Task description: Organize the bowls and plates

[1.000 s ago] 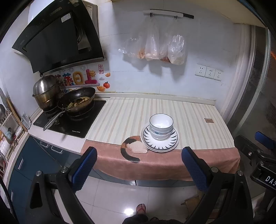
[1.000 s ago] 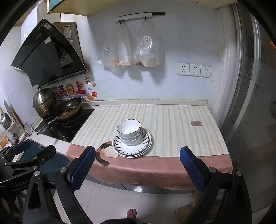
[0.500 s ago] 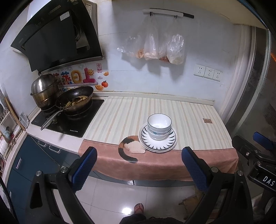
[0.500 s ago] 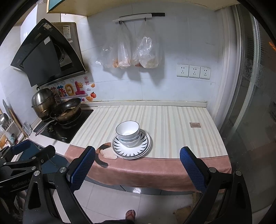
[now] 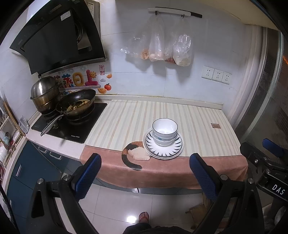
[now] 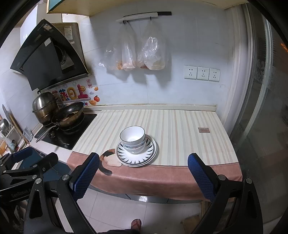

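Near the tabletop's front edge, white nested bowls sit on striped plates; your released left tool and right tool face them squarely, well apart.

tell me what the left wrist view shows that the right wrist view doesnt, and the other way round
Only the left wrist view shows the right gripper at its right edge, and the left gripper's own open blue pads in the foreground. Only the right wrist view shows the left gripper at its left edge, a wooden cabinet edge overhead, and its own pads, also open. Both show the stacked bowls on the patterned plates near the counter's front edge, the cat-print cloth, the wok on the stove, the hanging bags and three wall sockets.
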A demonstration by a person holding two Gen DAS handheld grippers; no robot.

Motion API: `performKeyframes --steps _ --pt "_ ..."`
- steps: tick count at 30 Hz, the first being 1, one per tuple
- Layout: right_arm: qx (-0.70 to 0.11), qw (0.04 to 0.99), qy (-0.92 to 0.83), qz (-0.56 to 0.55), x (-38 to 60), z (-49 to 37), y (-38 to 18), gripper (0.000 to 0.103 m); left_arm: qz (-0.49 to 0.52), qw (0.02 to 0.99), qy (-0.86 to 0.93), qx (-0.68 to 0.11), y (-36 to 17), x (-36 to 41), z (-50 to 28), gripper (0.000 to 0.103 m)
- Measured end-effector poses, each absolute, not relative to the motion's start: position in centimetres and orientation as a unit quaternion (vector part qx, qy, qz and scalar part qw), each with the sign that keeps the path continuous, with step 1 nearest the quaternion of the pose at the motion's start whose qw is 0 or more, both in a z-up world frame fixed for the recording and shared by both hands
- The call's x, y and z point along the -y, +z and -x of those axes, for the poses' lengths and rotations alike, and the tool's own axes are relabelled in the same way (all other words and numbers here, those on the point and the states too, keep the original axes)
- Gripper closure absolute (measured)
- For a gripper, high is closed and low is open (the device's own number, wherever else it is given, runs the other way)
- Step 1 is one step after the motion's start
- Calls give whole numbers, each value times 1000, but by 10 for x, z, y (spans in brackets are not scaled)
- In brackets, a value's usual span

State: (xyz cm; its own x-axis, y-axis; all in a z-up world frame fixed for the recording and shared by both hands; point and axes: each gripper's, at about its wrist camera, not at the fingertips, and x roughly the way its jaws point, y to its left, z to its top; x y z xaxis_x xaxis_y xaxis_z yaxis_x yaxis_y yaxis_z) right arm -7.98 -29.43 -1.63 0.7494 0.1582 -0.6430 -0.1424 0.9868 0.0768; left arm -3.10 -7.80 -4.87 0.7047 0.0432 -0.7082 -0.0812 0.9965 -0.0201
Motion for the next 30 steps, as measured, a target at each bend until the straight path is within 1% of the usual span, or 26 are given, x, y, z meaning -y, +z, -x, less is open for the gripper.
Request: performKeyframes --steps 30 --pt "-348 934 77 -13 294 75 -21 2 28 922 36 -384 -48 84 30 3"
